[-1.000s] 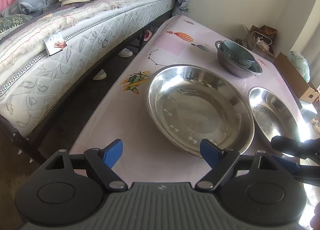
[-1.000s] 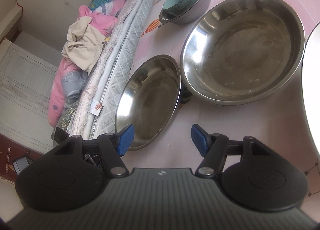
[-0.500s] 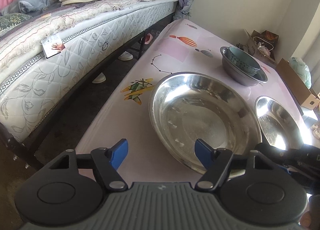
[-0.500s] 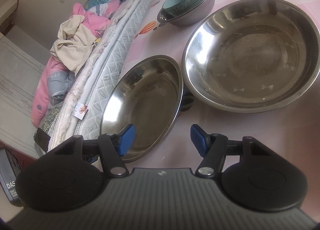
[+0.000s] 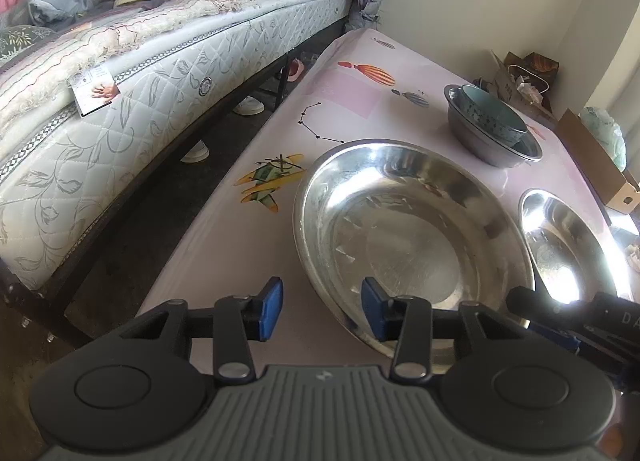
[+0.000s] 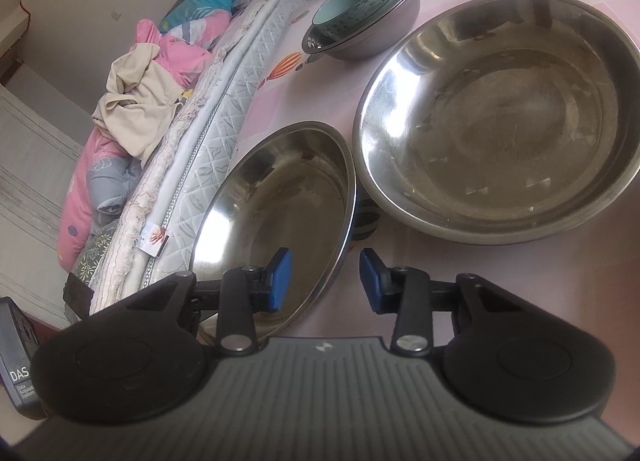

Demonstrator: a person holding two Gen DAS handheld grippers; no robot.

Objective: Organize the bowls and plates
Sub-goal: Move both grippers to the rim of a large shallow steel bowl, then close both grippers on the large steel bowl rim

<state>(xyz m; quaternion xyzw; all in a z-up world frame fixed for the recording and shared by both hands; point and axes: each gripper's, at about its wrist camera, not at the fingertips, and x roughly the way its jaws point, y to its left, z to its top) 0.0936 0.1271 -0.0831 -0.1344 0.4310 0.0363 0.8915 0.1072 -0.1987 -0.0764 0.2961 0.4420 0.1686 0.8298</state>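
Note:
A large steel bowl (image 5: 412,237) (image 6: 500,117) sits on the pink table (image 5: 360,101). A smaller steel plate (image 5: 568,245) (image 6: 276,213) lies beside it. A small grey bowl (image 5: 480,141) (image 6: 372,33) at the back holds a blue ceramic bowl (image 5: 492,117) (image 6: 356,1). My left gripper (image 5: 322,311) is open, with the near rim of the large bowl between its fingers. My right gripper (image 6: 324,281) is open, its fingers either side of the smaller plate's rim; whether they touch it is unclear.
A bed (image 5: 140,73) with piled clothes (image 6: 140,93) runs along one side of the table, with a dark floor gap (image 5: 160,197) between. A cardboard box (image 5: 592,157) and bags stand past the table's far side.
Both grippers moved closer to the dishes. The left gripper's fingers narrowed around the large bowl's rim. The right gripper's fingers now straddle the smaller plate's rim.

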